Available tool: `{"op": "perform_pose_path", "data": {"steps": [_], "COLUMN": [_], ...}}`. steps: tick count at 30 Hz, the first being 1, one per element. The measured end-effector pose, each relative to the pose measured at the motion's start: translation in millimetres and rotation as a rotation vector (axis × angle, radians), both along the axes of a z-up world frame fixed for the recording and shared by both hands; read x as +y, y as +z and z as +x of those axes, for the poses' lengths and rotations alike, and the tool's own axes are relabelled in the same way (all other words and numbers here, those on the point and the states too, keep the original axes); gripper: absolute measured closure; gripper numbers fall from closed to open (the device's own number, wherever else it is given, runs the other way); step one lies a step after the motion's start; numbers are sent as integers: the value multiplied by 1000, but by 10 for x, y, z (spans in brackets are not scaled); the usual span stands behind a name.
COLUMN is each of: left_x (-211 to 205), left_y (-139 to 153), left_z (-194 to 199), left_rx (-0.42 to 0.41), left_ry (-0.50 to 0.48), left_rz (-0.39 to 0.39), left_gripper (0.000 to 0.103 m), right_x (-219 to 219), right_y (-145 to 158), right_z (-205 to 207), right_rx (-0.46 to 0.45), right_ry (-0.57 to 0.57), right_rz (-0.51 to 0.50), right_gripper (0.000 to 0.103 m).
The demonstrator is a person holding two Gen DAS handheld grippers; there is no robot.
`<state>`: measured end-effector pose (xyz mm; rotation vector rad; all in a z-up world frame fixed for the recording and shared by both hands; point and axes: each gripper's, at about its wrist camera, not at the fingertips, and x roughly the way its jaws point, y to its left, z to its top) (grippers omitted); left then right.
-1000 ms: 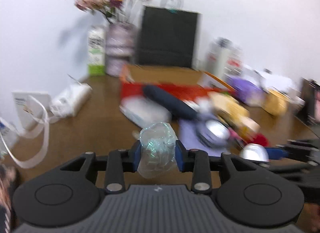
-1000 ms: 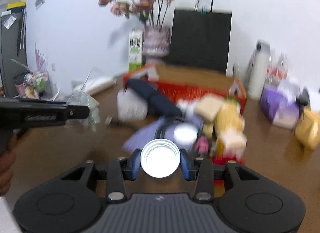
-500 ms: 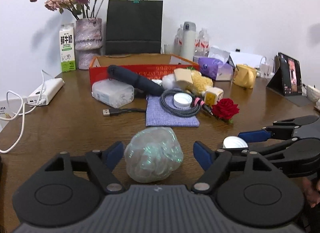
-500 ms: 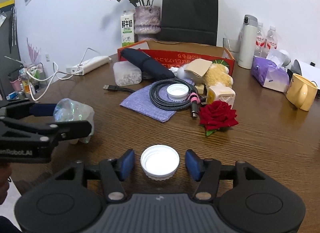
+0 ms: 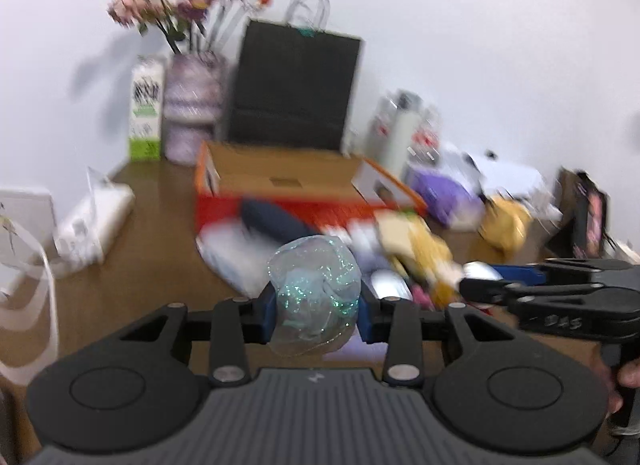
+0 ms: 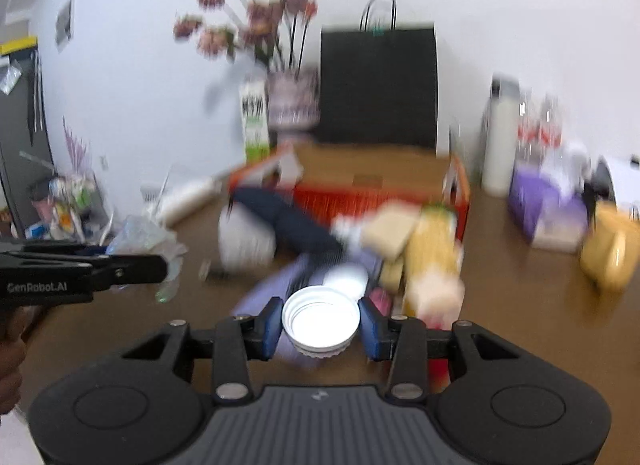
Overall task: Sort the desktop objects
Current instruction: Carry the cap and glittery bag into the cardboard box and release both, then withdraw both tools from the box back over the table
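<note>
Brown desk (image 5: pixel 160 205) against a white wall. Left wrist view: left tongs (image 5: pixel 316 305), jaws just closed, pinch a glittery clear wrap ball (image 5: pixel 314 289) near the cluttered pile — red box (image 5: pixel 280 181) beyond.

Right wrist view: right tongs (image 6: pixel 320 327), likewise just closed, clamp a white lid (image 6: pixel 320 321). Step in hand: carrying both; next, probably a release over the box.

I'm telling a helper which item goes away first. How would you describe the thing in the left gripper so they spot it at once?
Start at the red cardboard box in front of the black paper bag. Nearer the camera, the left gripper pinches a crumpled clear plastic ball between its blue fingers. Unlike its opaque neighbours, it is see-through with green glitter specks.
</note>
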<state>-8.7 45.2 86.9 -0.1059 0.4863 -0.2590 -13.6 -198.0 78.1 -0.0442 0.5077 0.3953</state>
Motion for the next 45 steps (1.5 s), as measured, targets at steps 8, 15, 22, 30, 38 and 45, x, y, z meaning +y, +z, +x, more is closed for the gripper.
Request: {"op": "perform_pose_path", "data": {"steps": [8,15,22,30,38,45], "left_x": [-5,-250,-327,-109,-57,-192], "left_y": [678,-9,-342,247,478,241], "left_z": [1880,3651,4029,3447,1568,278], "left_rx": [-5,332,414,288,127,30], "left_ry": [35,126,103,197,70,-31], "left_rz": [96,185,254,252,32,-1], "left_gripper": [64,64,41,29,20,14], "right_x": [-42,241,633,604,140,-50], "right_y": [880,382,-255,0,464,427], "right_z": [1612,3594,4422,4097,2754,1168], "right_rx": [-41,299,404,377,278,130], "right_ry": [-1,-118,-112,-158,-143,-110], "right_rz": [30,24,-41,-46,56,47], "right_gripper": [64,64,53,37,16,6]}}
